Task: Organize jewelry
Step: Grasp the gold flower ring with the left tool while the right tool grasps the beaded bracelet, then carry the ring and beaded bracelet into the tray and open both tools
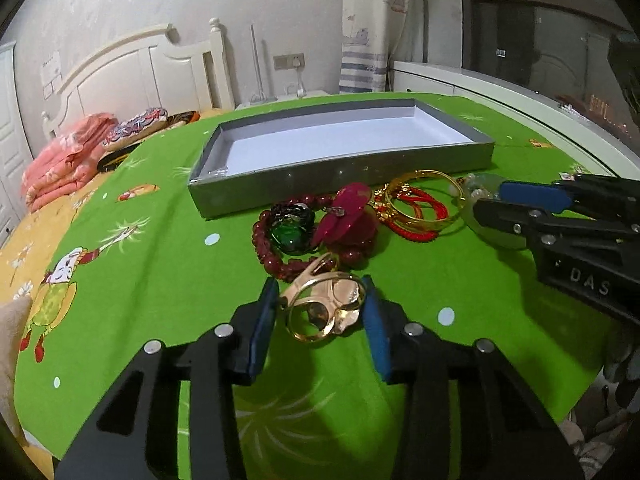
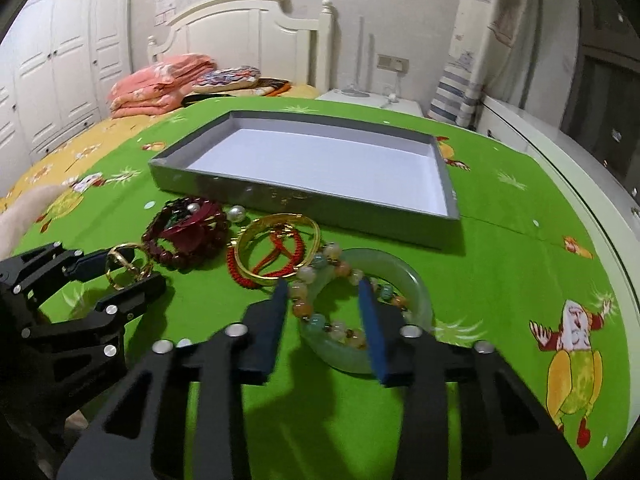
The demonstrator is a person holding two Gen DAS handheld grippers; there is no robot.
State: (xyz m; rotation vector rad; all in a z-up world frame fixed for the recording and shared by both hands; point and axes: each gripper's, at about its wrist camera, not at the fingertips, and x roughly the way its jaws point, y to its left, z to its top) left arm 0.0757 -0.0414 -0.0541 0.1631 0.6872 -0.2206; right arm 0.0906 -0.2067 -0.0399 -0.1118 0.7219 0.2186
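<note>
Left wrist: grey tray [image 1: 340, 168] empty; jewelry pile [image 1: 352, 220] beside it.

In front of my two tongs the jewelry pile [image 2: 240, 240] lies close together, just before the near wall of the grey tray [image 2: 304, 196], so there is little room to pass between them. The tray's inside is free, and the green cloth [image 2: 500, 260] right of the pile is open.

A green cartoon-print cloth [image 2: 500, 248] covers the table, with folded pink bedding [image 2: 160, 84] before a white headboard [image 2: 248, 28].
</note>
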